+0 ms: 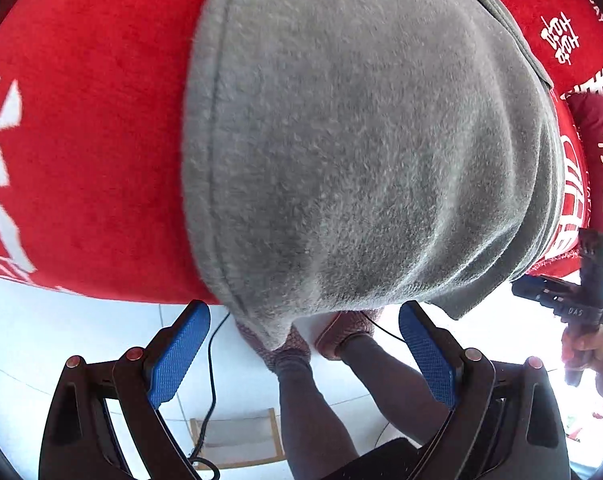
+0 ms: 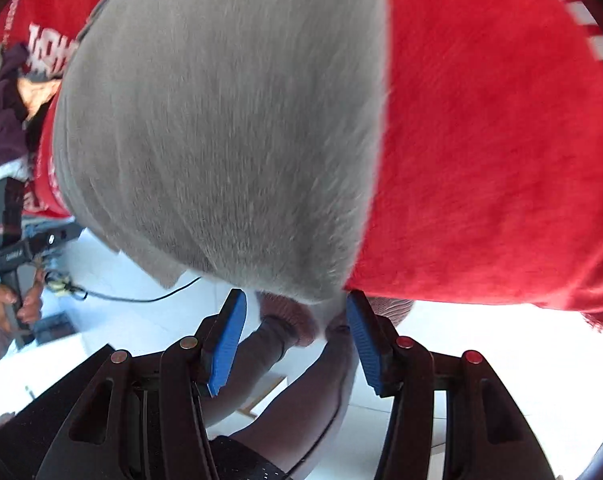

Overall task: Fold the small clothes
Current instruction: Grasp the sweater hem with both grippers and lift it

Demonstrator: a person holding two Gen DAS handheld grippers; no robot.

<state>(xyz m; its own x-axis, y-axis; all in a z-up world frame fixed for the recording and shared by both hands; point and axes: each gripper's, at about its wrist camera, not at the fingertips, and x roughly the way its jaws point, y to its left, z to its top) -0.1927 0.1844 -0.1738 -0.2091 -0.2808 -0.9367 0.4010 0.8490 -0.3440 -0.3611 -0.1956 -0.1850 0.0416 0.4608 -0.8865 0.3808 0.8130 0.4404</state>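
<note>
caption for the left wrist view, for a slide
Open left gripper nears the edge of a grey fleece garment lying on a red cloth.

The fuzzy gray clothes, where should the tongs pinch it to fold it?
Probably pinch the gray garment at its near hem, where it droops off the edge of the red cloth. That edge hangs free in front of both the left tongs and the right tongs, which stand open, so each can come in from the near side and close on a lower corner.

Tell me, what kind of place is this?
Probably a home: a red cloth with white characters covers the work surface, a grey fleece garment lies on it, and pale floor tiles show below.
</note>
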